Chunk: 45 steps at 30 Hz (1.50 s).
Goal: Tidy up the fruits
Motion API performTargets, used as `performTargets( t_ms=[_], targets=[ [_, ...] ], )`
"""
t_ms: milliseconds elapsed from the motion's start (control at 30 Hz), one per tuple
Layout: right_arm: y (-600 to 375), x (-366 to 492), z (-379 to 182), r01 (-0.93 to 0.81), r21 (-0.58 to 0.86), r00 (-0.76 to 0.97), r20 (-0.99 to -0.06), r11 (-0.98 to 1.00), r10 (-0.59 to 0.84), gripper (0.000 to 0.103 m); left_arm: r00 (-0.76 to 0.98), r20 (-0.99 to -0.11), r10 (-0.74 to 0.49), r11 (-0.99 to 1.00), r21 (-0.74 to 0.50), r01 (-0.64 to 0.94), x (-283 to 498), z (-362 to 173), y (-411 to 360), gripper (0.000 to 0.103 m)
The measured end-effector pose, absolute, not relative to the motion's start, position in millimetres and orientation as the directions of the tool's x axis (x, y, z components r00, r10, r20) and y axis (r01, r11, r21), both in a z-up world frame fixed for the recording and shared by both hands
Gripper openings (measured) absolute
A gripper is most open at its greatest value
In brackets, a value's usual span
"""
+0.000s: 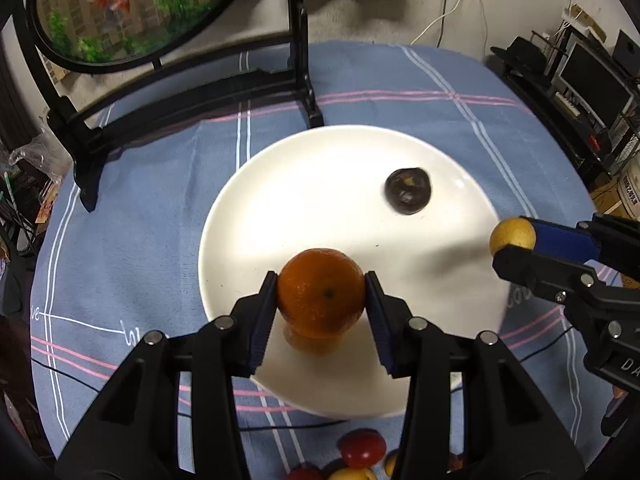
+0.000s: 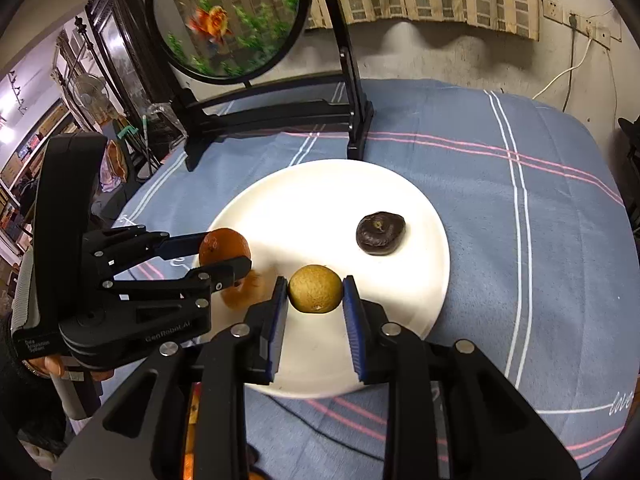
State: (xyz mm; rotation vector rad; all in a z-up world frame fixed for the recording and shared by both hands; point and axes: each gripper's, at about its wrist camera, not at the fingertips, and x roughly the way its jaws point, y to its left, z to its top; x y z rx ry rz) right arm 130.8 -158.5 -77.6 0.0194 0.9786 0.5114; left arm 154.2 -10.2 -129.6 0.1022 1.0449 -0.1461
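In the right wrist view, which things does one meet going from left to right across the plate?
Left hand-held gripper → orange → yellow fruit → dark fruit → right rim of the plate.

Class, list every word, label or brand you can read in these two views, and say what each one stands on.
"GenRobot.AI": on the left gripper body.
"love": white script on the blue tablecloth.
"DA", cut off: on the right gripper body.
Small white label on the left gripper's handle: too small to read.
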Motion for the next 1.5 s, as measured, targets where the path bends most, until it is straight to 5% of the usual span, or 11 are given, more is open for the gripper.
performTargets(
  t_ms=[433, 500, 833, 1167, 1500],
  targets=[
    [-153.0, 161.8, -104.6, -0.375, 0.193, 0.425, -0.834, 0.907, 0.353, 0.03, 0.475, -0.878, -0.055, 0.984, 0.032, 0.173, 178.9, -145.0, -13.7, 0.046],
    [-150.9, 165.8, -109.4, -0.366, 0.15, 0.421, -0.853, 0.918, 0.307, 0.033, 0.481, -0.876, -0.04, 0.985, 0.045, 0.164, 180.7, -143.9, -15.2, 0.069],
    [-174.9, 144.1, -85.2, -0.357, 0.17, 0.432, -0.842, 0.918, 0.324, 0.033, 0.536, -0.844, -0.019, 0.99, 0.06, 0.128, 161.6, -116.6, 3.8, 0.071],
    [-198.7, 28.7, -59.9, -0.401, 0.177, 0.44, -0.823, 0.899, 0.359, 0.033, 0.573, -0.819, -0.023, 0.989, 0.066, 0.134, 75.8, -94.5, 39.0, 0.074],
    [-188.0, -94.8, -101.3, -0.477, 0.179, 0.334, -0.869, 0.86, 0.366, 0.033, 0.524, -0.846, -0.097, 0.969, 0.04, 0.244, -36.3, -123.6, 62.3, 0.075]
  ],
)
